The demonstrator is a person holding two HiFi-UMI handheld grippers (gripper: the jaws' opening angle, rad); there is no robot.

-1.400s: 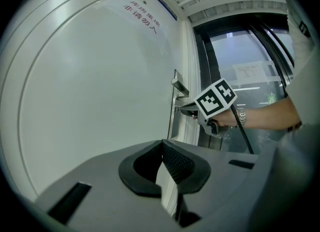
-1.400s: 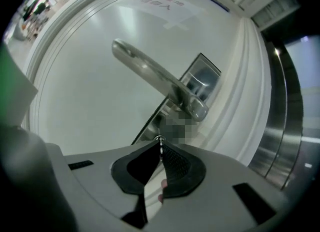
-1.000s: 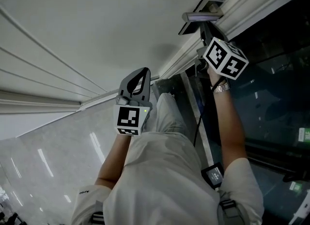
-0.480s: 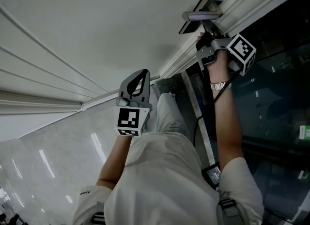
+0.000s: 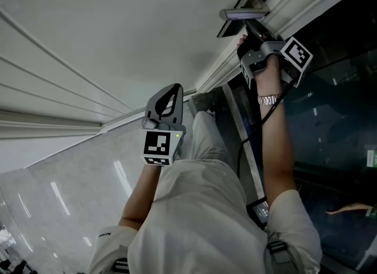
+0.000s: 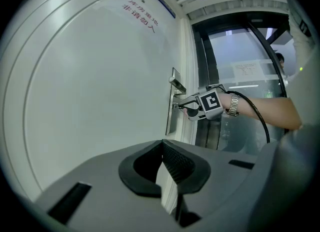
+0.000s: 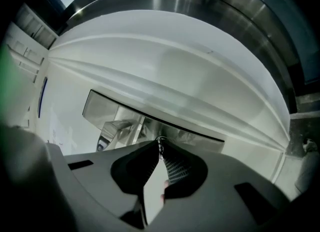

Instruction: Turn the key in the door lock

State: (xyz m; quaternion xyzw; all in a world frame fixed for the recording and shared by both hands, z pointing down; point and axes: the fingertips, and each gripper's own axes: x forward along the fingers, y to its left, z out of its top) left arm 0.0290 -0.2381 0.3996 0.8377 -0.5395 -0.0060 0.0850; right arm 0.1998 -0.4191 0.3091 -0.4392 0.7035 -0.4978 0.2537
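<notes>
White panelled door, key in steel lock plate, dark glass alongside

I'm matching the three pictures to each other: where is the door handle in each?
Head view: door handle at the top, right of centre.
Left gripper view: just right of centre, slightly above the middle.
Right gripper view: left of centre, slightly low, seen close.
Shared landmark: the metal lock plate that carries it.

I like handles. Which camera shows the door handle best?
Left gripper view: the door handle sticks out clearly above the right tongs. Head view shows it small at the top edge; right gripper view, only blurry metal close up.
</notes>
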